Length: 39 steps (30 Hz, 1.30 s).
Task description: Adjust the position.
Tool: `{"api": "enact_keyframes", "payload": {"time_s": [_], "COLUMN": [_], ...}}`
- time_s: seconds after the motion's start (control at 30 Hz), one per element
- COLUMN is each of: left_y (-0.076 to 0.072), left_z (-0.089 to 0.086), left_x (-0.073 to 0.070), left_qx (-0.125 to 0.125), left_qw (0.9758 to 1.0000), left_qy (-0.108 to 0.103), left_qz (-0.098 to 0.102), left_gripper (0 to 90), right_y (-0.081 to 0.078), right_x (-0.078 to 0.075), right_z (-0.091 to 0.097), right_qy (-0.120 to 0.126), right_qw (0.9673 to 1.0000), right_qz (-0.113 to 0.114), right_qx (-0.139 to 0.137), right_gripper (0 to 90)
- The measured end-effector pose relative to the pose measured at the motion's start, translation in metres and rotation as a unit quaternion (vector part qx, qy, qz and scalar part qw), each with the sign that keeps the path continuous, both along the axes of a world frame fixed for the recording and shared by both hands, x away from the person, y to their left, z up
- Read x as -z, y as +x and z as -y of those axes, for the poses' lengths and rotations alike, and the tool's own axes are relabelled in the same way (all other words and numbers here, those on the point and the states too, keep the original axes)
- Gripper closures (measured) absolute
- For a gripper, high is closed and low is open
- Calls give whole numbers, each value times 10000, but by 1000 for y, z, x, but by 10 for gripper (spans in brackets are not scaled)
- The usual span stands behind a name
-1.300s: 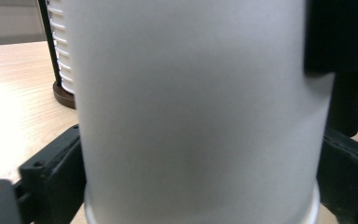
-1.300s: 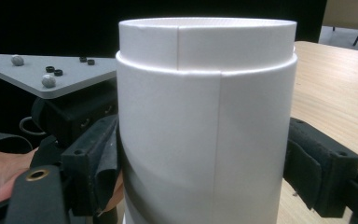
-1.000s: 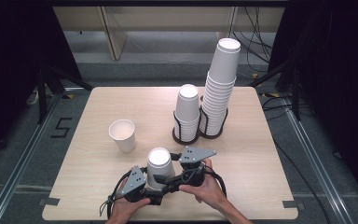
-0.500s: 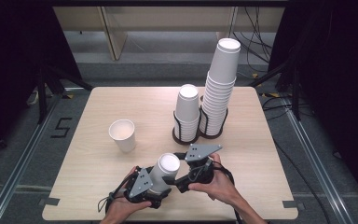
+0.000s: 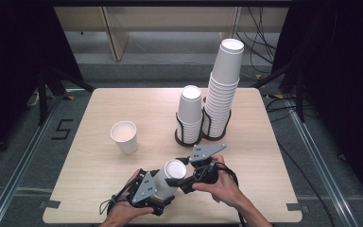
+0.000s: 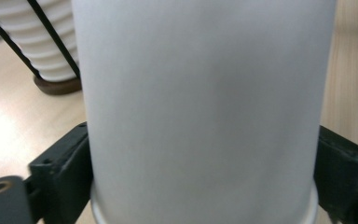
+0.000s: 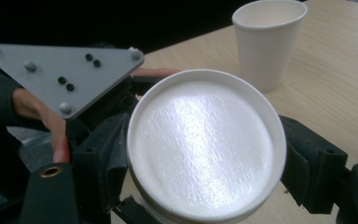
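Note:
A white paper cup (image 5: 170,177) hangs tilted above the table's front edge, its flat base turned up and to the right. My left gripper (image 5: 163,186) has it by the body: in the left gripper view the cup wall (image 6: 205,107) stands between both black jaws of the left gripper (image 6: 200,172), which touch its sides. Those jaws have just been opening, with the cup still between them. My right gripper (image 5: 183,174) meets the cup's base end. In the right gripper view the round base (image 7: 205,144) sits tight between the jaws of the right gripper (image 7: 205,163).
An upright empty cup (image 5: 124,136) stands left of the centre of the wooden table (image 5: 99,208). At the back, a black wire holder (image 5: 203,137) carries a short stack (image 5: 190,113) and a tall stack (image 5: 224,90) of upturned cups.
The held cup has tipped from nearly upright to leaning right. The right gripper has come in against its base end. The left hand has stayed put.

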<state>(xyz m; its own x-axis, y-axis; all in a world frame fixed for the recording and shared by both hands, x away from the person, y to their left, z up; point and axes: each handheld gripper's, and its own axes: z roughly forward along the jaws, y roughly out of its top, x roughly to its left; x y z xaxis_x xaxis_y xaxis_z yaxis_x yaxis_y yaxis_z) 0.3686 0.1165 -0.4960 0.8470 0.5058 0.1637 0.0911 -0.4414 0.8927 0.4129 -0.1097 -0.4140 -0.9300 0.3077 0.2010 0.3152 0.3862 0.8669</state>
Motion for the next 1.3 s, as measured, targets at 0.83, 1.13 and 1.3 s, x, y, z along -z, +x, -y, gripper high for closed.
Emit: {"api": "enact_keyframes", "payload": {"time_s": [0.83,1.13,1.3], "left_y": [0,1,2], "left_z": [-8,-10,-11], "left_x": [-7,-9,-9], "left_qx": [-423,-413,-330], "left_qw": [9897,9880,9878], "left_qy": [-1367,-1488,-1509], "left_qz": [89,57,215], "left_gripper": [0,42,58], "right_y": [6,7,8], "right_x": [-5,0,-1], "right_z": [11,9,11], "right_qy": [1323,1384,1465], "right_qw": [9886,9871,9857], "right_qz": [-584,-689,-746], "right_qx": [414,414,374], "right_gripper": [260,261,261]}}
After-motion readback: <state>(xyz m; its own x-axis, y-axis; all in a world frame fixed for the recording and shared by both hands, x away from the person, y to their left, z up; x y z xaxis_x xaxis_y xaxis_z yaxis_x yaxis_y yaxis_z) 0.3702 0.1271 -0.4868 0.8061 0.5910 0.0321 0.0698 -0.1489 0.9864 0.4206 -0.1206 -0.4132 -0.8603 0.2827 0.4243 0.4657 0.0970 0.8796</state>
